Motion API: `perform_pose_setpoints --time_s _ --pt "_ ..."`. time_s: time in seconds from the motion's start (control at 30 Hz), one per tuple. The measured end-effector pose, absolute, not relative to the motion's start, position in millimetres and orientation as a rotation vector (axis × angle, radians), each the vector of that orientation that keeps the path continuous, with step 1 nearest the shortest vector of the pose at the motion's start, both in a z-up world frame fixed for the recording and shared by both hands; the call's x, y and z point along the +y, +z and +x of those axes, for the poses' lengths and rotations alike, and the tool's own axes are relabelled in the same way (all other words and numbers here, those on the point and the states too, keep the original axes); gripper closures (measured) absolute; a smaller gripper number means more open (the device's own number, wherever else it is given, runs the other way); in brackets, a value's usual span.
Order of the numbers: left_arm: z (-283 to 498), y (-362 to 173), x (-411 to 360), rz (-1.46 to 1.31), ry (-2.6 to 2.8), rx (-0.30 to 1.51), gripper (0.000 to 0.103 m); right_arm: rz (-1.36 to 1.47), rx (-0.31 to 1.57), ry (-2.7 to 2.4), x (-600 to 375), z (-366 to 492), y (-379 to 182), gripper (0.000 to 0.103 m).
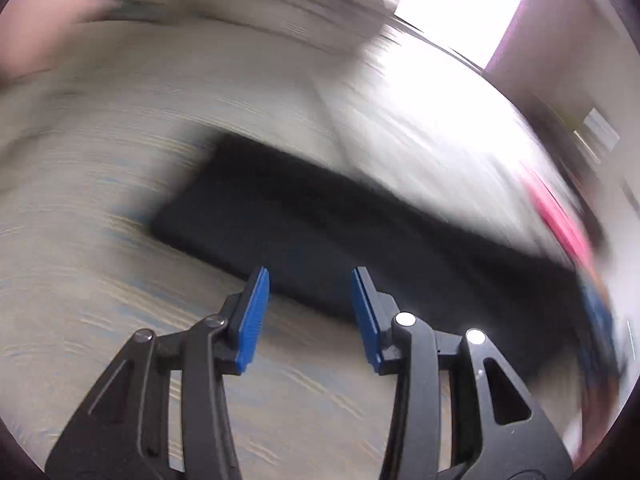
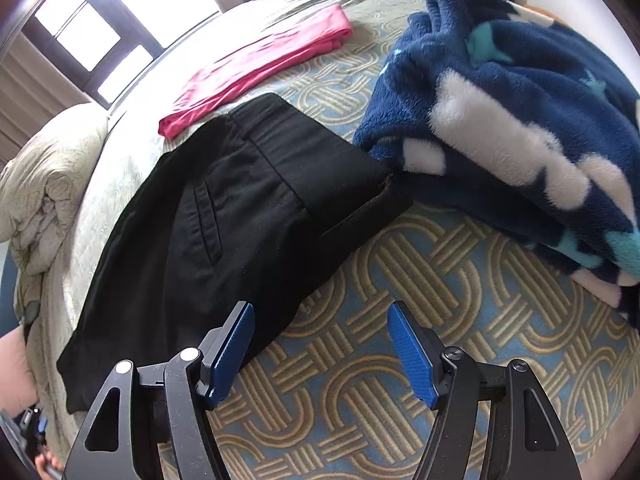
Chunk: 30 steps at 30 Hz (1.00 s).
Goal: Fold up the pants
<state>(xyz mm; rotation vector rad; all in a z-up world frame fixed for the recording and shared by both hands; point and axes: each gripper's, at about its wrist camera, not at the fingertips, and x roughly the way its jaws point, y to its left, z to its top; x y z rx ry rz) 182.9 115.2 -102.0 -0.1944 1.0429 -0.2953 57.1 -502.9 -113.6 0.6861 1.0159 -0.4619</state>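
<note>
Pants (image 2: 224, 216) folded on bed (image 2: 400, 320); both grippers empty, apart.

Pants (image 2: 224, 216) on bedspread (image 2: 400, 320) — blanket (image 2: 520, 120) right, touching.
</note>
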Motion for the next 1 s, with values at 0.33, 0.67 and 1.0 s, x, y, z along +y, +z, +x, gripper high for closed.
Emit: perform_pose_setpoints --time_s 0.33,0.67,1.0 --pt "106.2 -139.9 -150.8 0.083 -1.037 1.180 0.057 0.526 0.933 -0.449 -501.8 49.9 -79.7 0.033" --pt "109.0 -163.8 -175.7 0.179 -0.976 1.269 0.056 0.499 0.896 -0.436 -506.1 27.1 -72.6 0.032" --pt "120.8 -156.1 -197.6 0.228 -1.044 1.166 0.045 0.522 0.903 -0.419 -502.6 33.5 -78.9 0.032"
